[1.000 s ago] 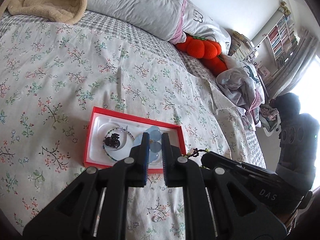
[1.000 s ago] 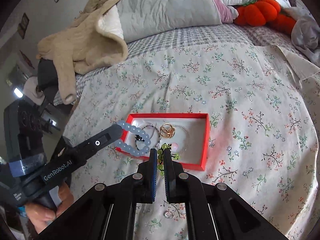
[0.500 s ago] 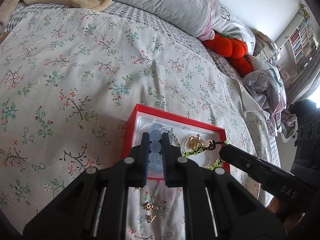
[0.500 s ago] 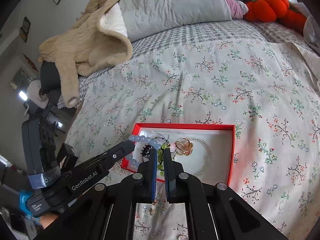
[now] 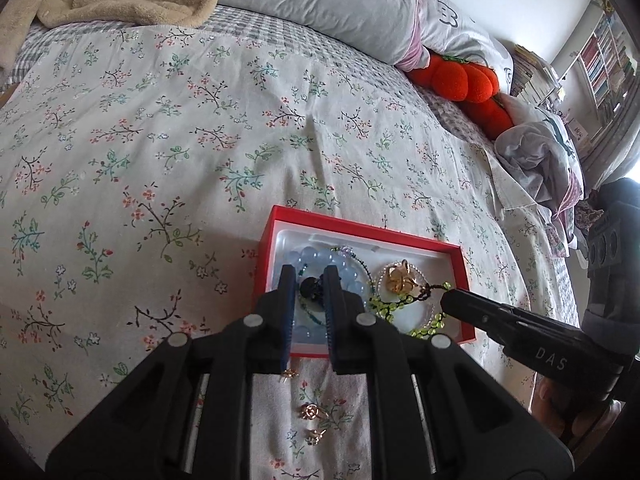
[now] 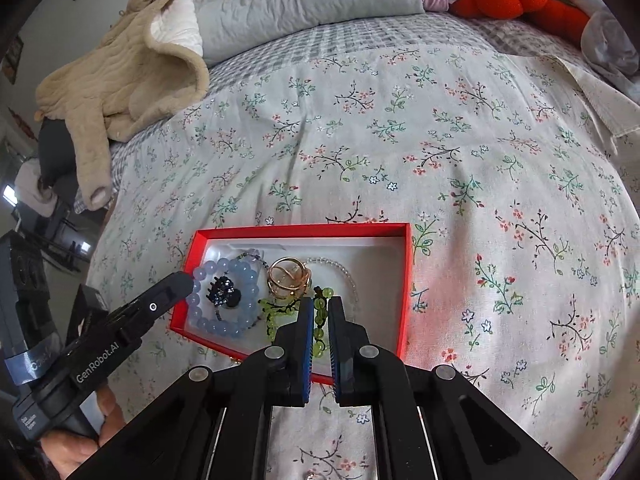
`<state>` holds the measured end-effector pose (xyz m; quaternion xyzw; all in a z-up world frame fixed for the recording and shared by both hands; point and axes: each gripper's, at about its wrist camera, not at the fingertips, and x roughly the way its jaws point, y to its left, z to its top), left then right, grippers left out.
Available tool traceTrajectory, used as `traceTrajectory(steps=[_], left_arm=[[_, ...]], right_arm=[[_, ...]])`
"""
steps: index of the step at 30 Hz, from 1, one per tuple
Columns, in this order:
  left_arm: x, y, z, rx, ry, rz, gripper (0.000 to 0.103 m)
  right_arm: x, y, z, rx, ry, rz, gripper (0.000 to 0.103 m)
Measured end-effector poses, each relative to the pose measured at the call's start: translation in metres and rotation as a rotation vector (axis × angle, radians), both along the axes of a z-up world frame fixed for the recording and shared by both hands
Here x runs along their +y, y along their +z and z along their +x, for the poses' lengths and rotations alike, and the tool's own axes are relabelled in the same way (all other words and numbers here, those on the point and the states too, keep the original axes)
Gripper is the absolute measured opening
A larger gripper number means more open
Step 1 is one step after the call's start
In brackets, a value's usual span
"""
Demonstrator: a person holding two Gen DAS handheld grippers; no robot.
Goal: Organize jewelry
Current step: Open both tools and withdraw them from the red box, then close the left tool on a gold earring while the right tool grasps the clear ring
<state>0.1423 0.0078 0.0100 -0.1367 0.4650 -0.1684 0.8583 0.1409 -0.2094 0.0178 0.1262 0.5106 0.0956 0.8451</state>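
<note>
Jewelry now gathered in red box (image 6: 406, 268): blue bracelet (image 6: 244, 296), carried a second ago, lies inside, left gripper (image 5: 309, 280) released above it. Green bead strand (image 6: 320, 316) lowered in too, right gripper (image 6: 319, 312) parted around it. Small gold pieces (image 5: 310, 412) remain on bedspread (image 5: 160, 140), probably next.

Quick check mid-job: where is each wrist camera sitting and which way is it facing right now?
Left wrist: on the left gripper, looking along its fingers over the red box toward the pillows; the right gripper enters from the right.
Right wrist: on the right gripper, facing up the bed; the left gripper and a thumb show.
Shared: box, blue bead bracelet, green bead strand.
</note>
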Motion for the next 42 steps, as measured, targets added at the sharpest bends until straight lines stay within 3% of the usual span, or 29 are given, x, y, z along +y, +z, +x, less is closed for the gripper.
traceTrajectory(steps=[2,11,17,29,32,33,34,40,42], left_arm=[[0.0,0.005,-0.004,-0.007,-0.008,0.005,0.026],[0.005,0.018,-0.023,-0.027,-0.027,0.071,0.051],[0.012,0.009,-0.039,0.004,-0.026,0.128,0.067],[0.023,-0.021,-0.079,0.029,-0.038,0.261,0.078],[0.024,-0.033,-0.093,0.019,-0.047,0.265,0.079],[0.024,-0.038,-0.097,0.012,-0.054,0.267,0.079],[0.022,-0.043,-0.101,0.01,-0.066,0.275,0.079],[0.018,-0.063,-0.12,-0.045,-0.143,0.325,0.079],[0.016,-0.069,-0.127,-0.084,-0.162,0.348,0.085]], right_arm=[[0.002,0.006,-0.005,-0.014,0.021,-0.008,0.011],[-0.008,0.014,-0.025,-0.013,0.032,-0.034,0.012],[-0.009,0.008,-0.045,-0.004,0.068,-0.069,0.013],[0.011,-0.028,-0.093,0.041,0.2,-0.172,0.019],[0.011,-0.037,-0.106,0.016,0.211,-0.181,0.037],[0.01,-0.04,-0.111,0.001,0.208,-0.175,0.058],[0.008,-0.043,-0.117,-0.016,0.205,-0.166,0.065],[0.011,-0.069,-0.143,-0.074,0.239,-0.193,0.065],[0.016,-0.073,-0.152,-0.132,0.268,-0.23,0.068]])
